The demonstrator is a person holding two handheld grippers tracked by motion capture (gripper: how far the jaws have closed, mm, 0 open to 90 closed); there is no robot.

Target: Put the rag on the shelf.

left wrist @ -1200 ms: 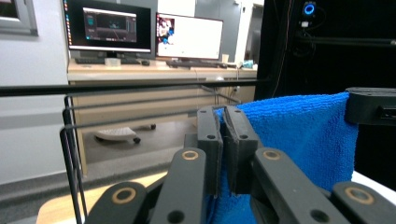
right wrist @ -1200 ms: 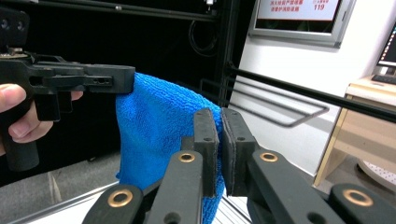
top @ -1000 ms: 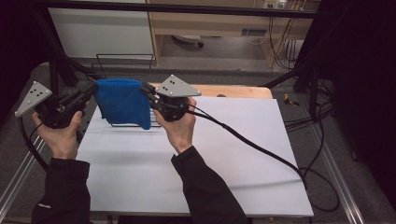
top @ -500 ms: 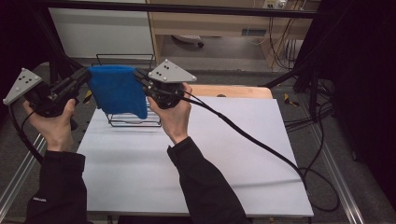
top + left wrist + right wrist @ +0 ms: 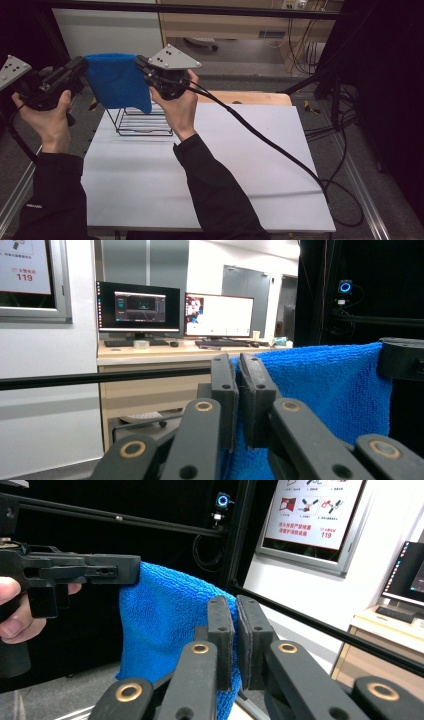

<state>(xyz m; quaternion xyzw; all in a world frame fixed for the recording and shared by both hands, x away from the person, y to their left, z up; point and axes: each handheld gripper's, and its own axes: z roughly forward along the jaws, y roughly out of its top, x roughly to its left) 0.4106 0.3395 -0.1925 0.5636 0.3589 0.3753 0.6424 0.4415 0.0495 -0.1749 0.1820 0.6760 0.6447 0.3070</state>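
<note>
Blue cloth (image 5: 117, 80): we have raised it higher above the wire rack (image 5: 142, 121), left gripper (image 5: 80, 67) and right gripper (image 5: 142, 64) each clamped on a top corner.

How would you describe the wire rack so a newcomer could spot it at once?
Start at the white table and go to its far left corner. The black wire rack stands there, below the blue towel held up between the left gripper and right gripper. It is an open frame of thin bars.
</note>
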